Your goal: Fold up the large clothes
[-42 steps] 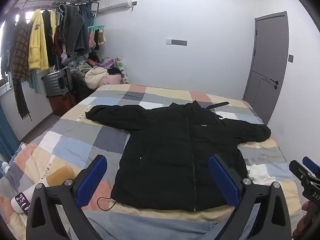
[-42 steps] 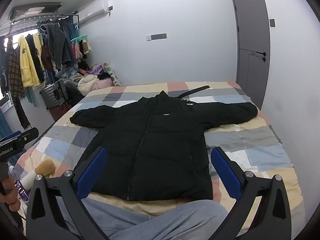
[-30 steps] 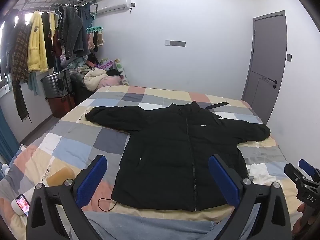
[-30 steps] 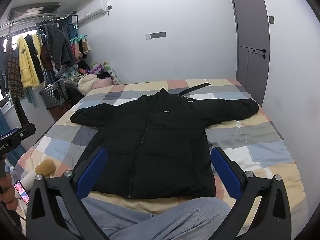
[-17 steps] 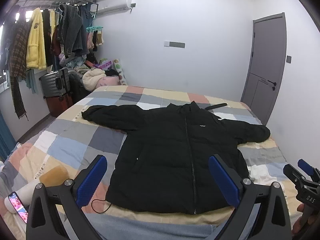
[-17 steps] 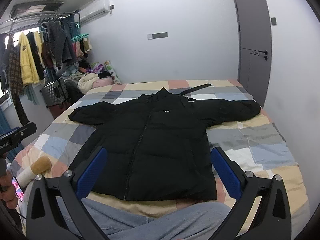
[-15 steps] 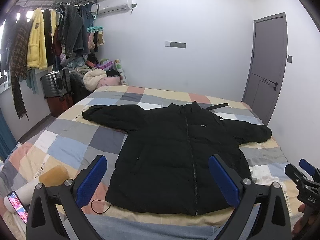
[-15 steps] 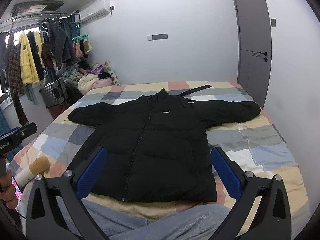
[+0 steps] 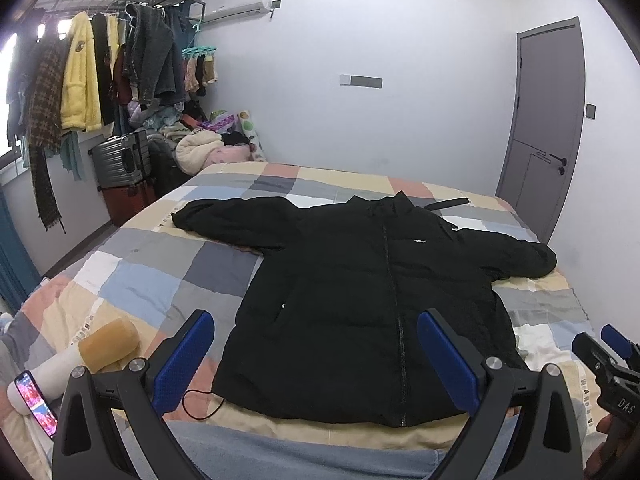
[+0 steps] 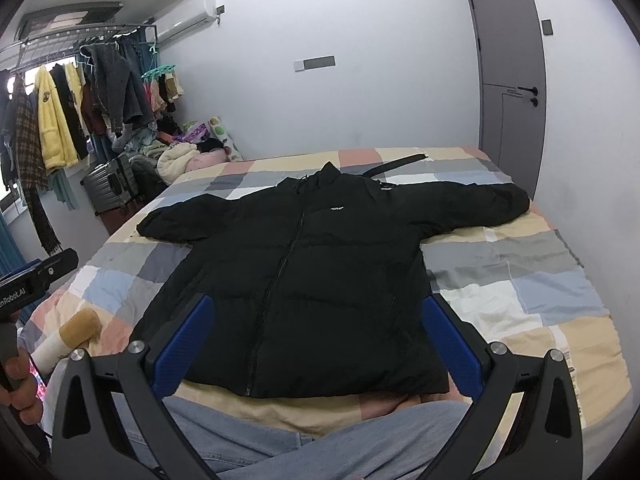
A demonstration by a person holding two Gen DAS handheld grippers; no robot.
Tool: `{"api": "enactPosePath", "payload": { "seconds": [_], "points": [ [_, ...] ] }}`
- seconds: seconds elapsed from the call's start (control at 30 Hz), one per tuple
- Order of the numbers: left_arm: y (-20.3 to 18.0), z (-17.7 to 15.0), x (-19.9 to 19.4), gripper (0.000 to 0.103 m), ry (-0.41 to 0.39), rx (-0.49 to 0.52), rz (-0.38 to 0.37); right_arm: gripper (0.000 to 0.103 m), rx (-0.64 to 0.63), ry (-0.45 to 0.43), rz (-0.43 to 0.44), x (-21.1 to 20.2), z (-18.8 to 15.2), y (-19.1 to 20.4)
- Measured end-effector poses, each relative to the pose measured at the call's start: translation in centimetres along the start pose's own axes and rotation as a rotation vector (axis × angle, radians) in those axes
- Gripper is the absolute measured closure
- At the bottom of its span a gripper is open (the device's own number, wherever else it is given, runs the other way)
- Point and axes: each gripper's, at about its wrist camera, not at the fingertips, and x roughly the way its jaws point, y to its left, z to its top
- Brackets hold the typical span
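Black puffer jacket (image 9: pixel 372 292) lies flat and zipped on the checkered bedspread (image 9: pixel 160 280), sleeves spread out sideways. Left gripper (image 9: pixel 316 360) and right gripper (image 10: pixel 318 336) both hang wide apart over the hem, holding nothing. Probably a phone (image 9: pixel 35 398) glowing bottom-left.

phone (image 9: pixel 35 403) half behind left gripper (image 9: pixel 316 360), chest label (image 10: pixel 337 209) unreadable, jacket (image 10: pixel 304 280) hem corners behind jaws
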Motion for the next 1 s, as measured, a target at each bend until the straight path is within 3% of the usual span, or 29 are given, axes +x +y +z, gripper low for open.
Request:
{"api": "enactPosePath", "payload": {
  "seconds": [1.0],
  "points": [
    [0.1,-1.1,-0.4,0.001,0.025,-0.005,-0.001,0.0,-0.02,0.031,-0.004,-0.3,-1.3,0.5]
  ]
}}
